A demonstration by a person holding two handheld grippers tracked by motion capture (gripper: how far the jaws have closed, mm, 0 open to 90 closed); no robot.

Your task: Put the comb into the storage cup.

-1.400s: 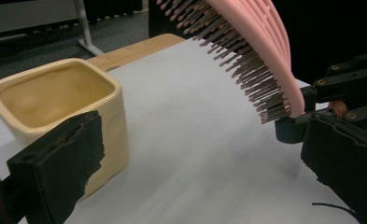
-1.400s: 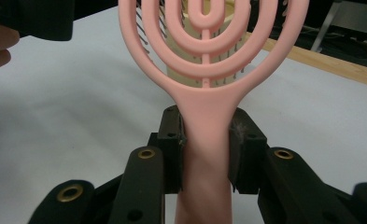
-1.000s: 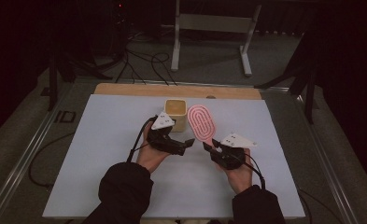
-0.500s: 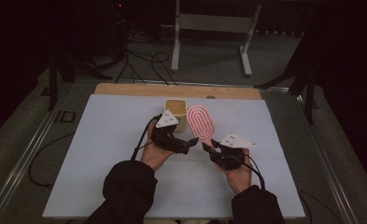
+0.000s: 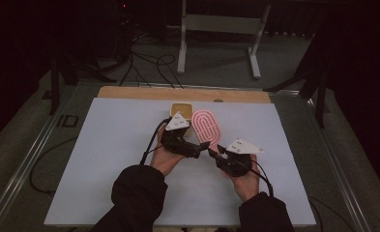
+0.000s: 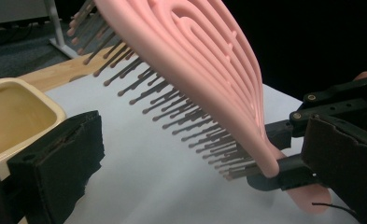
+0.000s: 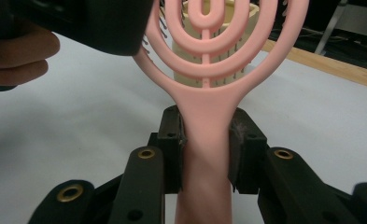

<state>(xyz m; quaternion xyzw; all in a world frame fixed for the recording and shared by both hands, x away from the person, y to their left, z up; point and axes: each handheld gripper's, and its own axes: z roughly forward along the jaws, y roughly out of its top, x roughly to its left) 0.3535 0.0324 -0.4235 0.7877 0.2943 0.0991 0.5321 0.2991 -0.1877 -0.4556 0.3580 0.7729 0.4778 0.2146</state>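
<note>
A pink vented hairbrush (image 5: 207, 126) is held up off the white table with its head pointing away. My right gripper (image 5: 214, 152) is shut on its handle; in the right gripper view the pads (image 7: 239, 149) of the right gripper (image 7: 204, 151) clamp both sides of the brush handle (image 7: 204, 126). My left gripper (image 5: 201, 146) comes in from the left at the brush's neck. In the left gripper view its jaws stand wide apart, the left gripper (image 6: 200, 177) open around the bristled hairbrush (image 6: 195, 70) without touching it.
A cream-yellow tub (image 5: 182, 109) stands on the table just behind the left gripper, also close at the left as the tub (image 6: 13, 116). The white tabletop (image 5: 110, 164) spreads on all sides; a wooden strip (image 5: 139, 93) runs along the far edge.
My left gripper has moved right and forward, bringing its open jaws around the brush's neck. The right gripper and brush have stayed almost still.
</note>
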